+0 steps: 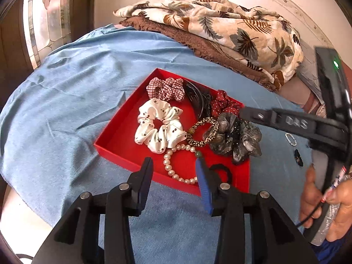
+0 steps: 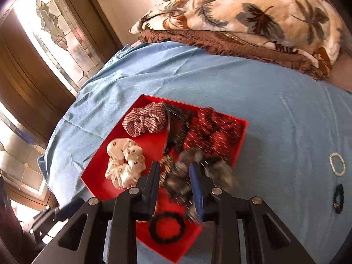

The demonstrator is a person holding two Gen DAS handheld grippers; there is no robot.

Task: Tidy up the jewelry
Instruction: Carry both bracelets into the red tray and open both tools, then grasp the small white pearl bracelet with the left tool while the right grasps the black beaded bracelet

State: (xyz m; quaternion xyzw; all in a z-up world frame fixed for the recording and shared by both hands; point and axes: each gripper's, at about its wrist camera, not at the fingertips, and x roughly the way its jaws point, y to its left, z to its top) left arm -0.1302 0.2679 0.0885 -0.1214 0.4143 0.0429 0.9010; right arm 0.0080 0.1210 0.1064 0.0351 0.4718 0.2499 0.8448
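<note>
Jewelry and hair pieces lie mostly inside the shallow red cardboard tray at the centre of the left wrist view, on a pale blue cloth. Going left to right in that view: a white cherry-print fabric scrunchie sits mid-tray, with a red checked scrunchie above it and a cream pearl bead bracelet below it. Right of those come a black plastic claw clip, a leopard-print hair tie, a red dotted scrunchie and a grey sheer scrunchie draped over the tray's right wall. At the right edge, outside the tray, 2 pieces wait on the cloth: a small white bead ring and a small dark clip.

The left gripper hangs over the pearl bracelet with its jaws parted and nothing pinched. The right gripper hovers above the grey scrunchie, jaws likewise apart and empty; that view is blurred there.

Judging from this, 2 items remain to collect. For a clean pick, approach the bead ring steeply, straddle 1 side of its loop, close gently so the beads do not skid on the cloth, then lift clear of the tray wall before releasing.
</note>
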